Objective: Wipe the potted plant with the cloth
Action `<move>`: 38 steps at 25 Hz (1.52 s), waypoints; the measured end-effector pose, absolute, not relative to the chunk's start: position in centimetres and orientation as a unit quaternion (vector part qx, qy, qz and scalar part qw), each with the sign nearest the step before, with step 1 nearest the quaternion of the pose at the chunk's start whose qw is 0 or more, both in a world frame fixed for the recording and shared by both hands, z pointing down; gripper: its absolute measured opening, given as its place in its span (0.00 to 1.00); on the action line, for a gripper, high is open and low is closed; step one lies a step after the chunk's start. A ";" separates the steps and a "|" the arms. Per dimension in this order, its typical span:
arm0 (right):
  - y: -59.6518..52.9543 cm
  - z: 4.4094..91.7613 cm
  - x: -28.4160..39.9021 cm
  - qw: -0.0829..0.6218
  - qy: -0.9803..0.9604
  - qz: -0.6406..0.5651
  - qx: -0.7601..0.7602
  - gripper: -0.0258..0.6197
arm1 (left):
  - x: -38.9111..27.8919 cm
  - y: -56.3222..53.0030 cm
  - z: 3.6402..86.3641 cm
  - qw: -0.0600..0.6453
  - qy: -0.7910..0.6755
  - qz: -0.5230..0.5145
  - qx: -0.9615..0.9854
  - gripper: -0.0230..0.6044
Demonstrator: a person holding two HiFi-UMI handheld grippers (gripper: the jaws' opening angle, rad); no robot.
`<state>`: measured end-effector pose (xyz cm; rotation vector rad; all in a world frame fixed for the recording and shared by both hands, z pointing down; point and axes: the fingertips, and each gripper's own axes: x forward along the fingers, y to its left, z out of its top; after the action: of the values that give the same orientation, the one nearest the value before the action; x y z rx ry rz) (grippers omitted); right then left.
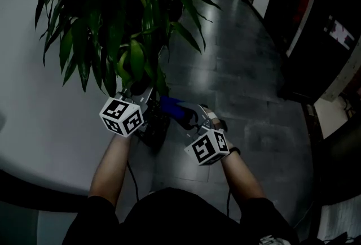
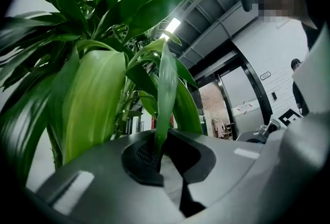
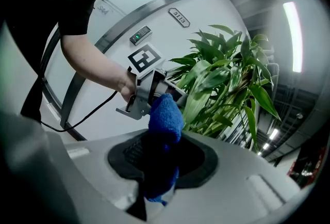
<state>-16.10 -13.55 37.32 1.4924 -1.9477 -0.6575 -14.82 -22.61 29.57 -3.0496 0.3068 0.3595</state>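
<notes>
Grey floor [image 1: 242, 74]; cloth [image 3: 165, 117] lengthwise along right claw [image 3: 159, 163].

the right gripper [image 3: 161, 163] is clamping its jaws on a blue cloth [image 3: 165, 117], which is standing up in a bunched fold between them. just past the cloth, a hand [image 3: 125, 86] is holding the left gripper [image 3: 152, 91], its marker cube facing this way, beside the leaves of the potted plant [image 3: 221, 78]. a cable [image 3: 82, 114] is hanging below the arm, against a curved white wall [image 3: 103, 27].
</notes>
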 end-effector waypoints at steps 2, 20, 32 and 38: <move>-13.0 37.9 -15.8 0.295 -0.735 -0.243 0.560 0.21 | -14.7 -22.3 30.0 0.026 0.103 0.112 -0.988 0.05; -8.5 42.7 -10.6 0.196 -0.748 -0.142 0.618 0.21 | -16.7 -17.7 39.3 -0.011 0.147 0.047 -0.988 0.05; -9.6 40.2 -6.9 0.183 -0.701 -0.125 0.678 0.21 | -15.4 -20.1 40.5 -0.018 0.135 0.049 -0.989 0.05; -10.8 40.4 -4.5 0.133 -0.708 -0.111 0.685 0.21 | -11.9 -20.7 42.0 0.001 0.148 0.045 -0.988 0.05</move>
<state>-4.53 -10.83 40.36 1.9877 -2.0526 -0.3224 -11.95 -20.65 42.04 -3.1010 0.4652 0.1414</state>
